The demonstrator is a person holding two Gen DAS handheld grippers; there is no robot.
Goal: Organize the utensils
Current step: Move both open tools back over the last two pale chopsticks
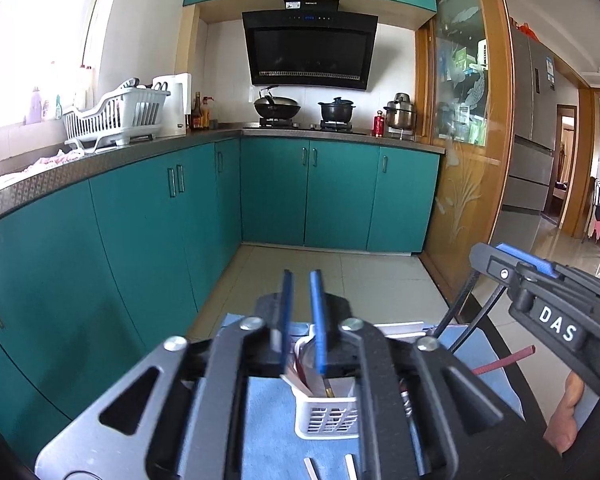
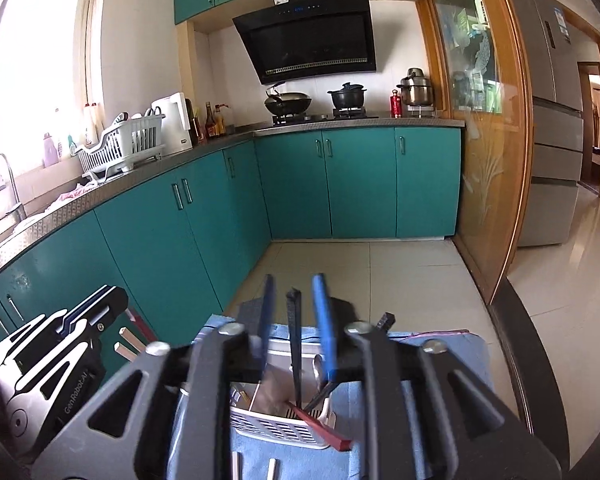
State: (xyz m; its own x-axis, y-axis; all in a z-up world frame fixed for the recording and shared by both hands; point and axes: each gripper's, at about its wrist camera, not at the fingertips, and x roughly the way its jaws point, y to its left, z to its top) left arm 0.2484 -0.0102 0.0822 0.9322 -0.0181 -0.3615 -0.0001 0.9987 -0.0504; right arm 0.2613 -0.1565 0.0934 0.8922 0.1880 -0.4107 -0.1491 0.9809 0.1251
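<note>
Utensil basket (image 1: 327,416) half-hidden behind left hand-held gripper (image 1: 302,280)

The basket (image 1: 326,420) is half hidden behind the left gripper's (image 1: 302,280) frame; its contents are blurred. At 6 o'clock, two pale sticks (image 2: 236,466) run off the edge.

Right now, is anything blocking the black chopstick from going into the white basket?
Nothing visible does. The black chopstick stands in the gap between the right gripper's open fingers, and its lower end is already down inside the white basket.
</note>
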